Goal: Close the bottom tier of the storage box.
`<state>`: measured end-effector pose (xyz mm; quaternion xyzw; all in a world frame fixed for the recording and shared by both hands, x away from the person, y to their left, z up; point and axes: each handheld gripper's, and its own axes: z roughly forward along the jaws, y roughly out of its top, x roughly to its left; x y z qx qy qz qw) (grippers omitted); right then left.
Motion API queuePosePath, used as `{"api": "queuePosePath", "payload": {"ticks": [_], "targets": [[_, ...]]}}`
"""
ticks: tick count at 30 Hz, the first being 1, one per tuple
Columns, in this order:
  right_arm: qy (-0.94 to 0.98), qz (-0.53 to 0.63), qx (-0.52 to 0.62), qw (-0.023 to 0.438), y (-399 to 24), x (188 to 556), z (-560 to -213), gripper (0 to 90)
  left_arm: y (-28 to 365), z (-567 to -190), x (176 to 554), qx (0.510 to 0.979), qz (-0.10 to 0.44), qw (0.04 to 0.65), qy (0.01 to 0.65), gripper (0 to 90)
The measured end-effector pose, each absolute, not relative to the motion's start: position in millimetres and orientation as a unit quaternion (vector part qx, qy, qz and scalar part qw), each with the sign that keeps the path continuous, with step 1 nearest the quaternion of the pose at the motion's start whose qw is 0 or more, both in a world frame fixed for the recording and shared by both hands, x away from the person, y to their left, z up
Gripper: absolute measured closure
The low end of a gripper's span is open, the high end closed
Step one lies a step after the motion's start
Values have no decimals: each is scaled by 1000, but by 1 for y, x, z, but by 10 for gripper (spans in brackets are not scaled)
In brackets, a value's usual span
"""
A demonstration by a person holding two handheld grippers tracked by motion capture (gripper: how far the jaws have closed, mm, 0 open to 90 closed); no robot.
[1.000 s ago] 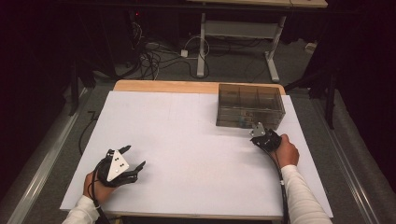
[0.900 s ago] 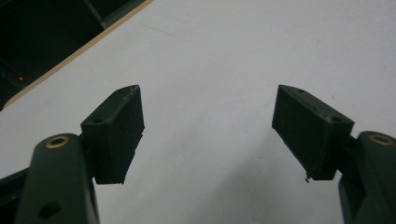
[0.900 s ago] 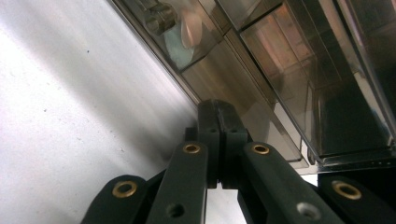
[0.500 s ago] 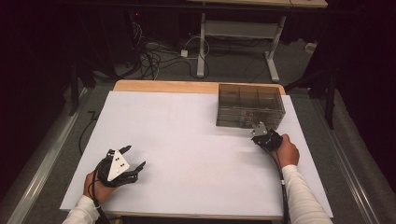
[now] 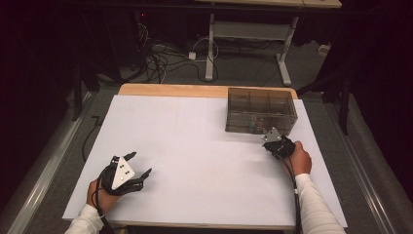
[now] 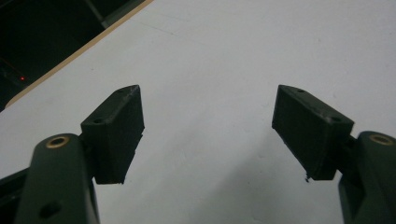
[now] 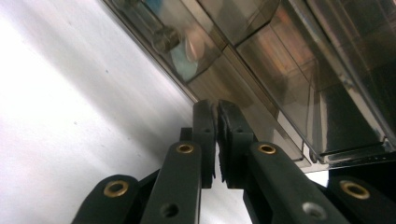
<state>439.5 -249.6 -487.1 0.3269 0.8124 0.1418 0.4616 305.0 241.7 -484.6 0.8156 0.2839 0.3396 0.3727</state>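
White tabletop (image 5: 195,146), dark room | right gripper (image 5: 278,145) at near wall of smoked clear compartment box (image 5: 261,110), jaws pressed nearly together, nothing pinched, unmoved vs prior frames | left gripper (image 5: 127,171) spread, idle | box not yet opened.

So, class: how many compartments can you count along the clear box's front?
3, side by side in the clear box on the table's far right: left, middle, right. More may be hidden behind them.
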Motion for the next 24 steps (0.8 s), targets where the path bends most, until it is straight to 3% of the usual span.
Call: {"api": "queuePosePath", "payload": {"ticks": [24], "targets": [[795, 239, 341, 441, -245, 423, -466, 828, 241, -485, 305, 817, 343, 368, 281, 243]]}}
